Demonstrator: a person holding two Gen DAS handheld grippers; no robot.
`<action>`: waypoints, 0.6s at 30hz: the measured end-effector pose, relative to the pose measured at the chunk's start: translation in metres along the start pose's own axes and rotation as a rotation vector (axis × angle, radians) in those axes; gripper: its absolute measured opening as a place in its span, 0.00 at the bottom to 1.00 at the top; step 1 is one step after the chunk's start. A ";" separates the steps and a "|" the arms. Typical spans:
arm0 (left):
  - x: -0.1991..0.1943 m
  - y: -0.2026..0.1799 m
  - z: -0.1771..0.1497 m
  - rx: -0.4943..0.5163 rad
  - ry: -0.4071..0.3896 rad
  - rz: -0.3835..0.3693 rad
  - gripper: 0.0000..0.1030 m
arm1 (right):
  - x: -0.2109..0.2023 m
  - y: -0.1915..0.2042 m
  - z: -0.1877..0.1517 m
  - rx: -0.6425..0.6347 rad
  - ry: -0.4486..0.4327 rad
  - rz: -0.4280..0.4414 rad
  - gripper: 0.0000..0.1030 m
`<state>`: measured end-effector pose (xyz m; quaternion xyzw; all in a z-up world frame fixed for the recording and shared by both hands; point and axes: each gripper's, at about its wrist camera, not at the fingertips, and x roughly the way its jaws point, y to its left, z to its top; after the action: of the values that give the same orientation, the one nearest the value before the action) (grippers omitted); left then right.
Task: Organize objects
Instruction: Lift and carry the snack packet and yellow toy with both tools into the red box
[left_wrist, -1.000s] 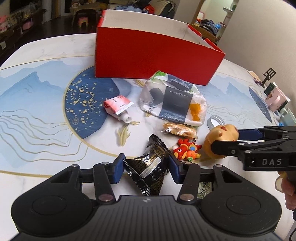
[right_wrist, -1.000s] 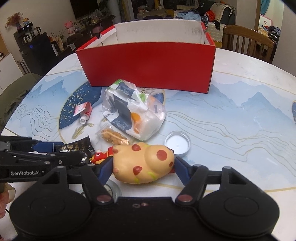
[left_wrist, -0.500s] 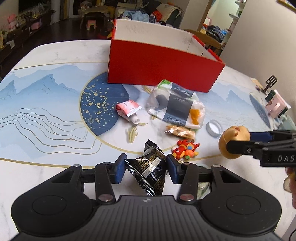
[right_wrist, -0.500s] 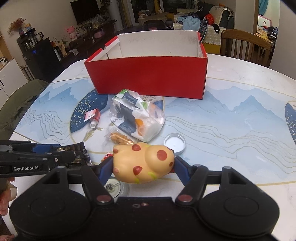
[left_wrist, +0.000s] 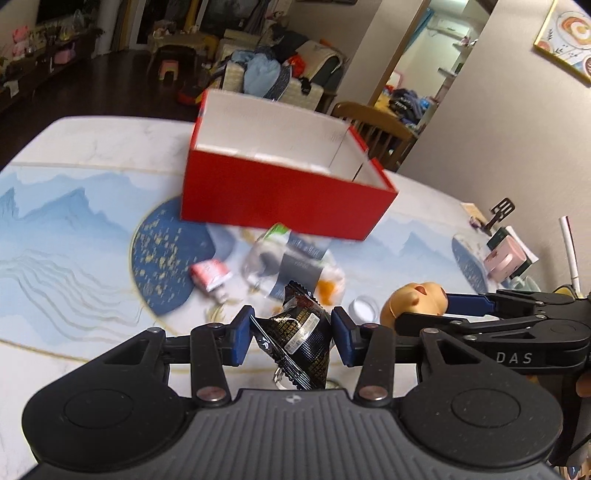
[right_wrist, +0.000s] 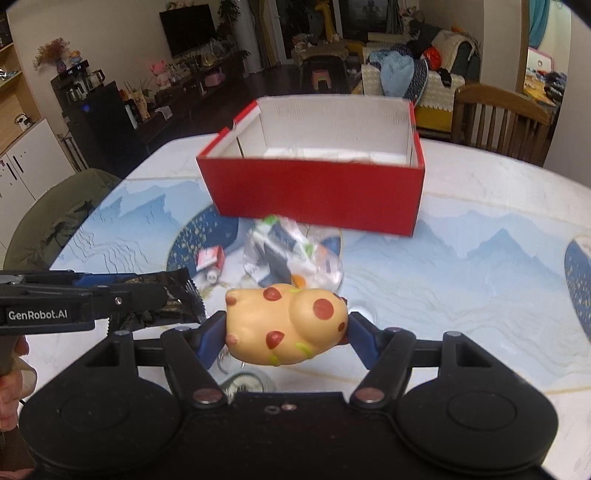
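Observation:
My left gripper (left_wrist: 293, 332) is shut on a black snack packet (left_wrist: 301, 332) and holds it well above the table. My right gripper (right_wrist: 286, 332) is shut on a yellow squishy toy with red spots (right_wrist: 286, 325), also lifted. Each gripper shows in the other's view: the toy (left_wrist: 415, 302) at right, the packet (right_wrist: 173, 295) at left. An open red box (right_wrist: 317, 188) with a white inside stands ahead at the far side of the table; it also shows in the left wrist view (left_wrist: 284, 192).
On the table below lie a clear bag of items (right_wrist: 291, 254), a small red and white tube (right_wrist: 210, 260) and a round white lid (left_wrist: 364, 308). A pink box (left_wrist: 508, 258) sits at the table's right edge. A wooden chair (right_wrist: 498, 118) stands behind the table.
Both grippers have risen from the table with their objects and moved toward the red box. The small red toy and snack bag on the table are now hidden below.

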<state>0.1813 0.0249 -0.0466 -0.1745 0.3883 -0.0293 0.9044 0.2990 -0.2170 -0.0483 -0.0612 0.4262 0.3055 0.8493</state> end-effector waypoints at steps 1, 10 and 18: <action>-0.001 -0.002 0.003 0.002 -0.006 -0.007 0.43 | -0.002 -0.001 0.004 -0.004 -0.007 -0.001 0.67; -0.004 -0.021 0.044 0.067 -0.075 -0.013 0.43 | -0.010 -0.006 0.036 -0.047 -0.064 -0.003 0.67; -0.005 -0.031 0.086 0.121 -0.143 -0.008 0.43 | -0.015 -0.008 0.071 -0.096 -0.132 -0.014 0.67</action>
<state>0.2416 0.0222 0.0217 -0.1228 0.3193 -0.0439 0.9386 0.3462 -0.2043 0.0066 -0.0847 0.3538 0.3228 0.8738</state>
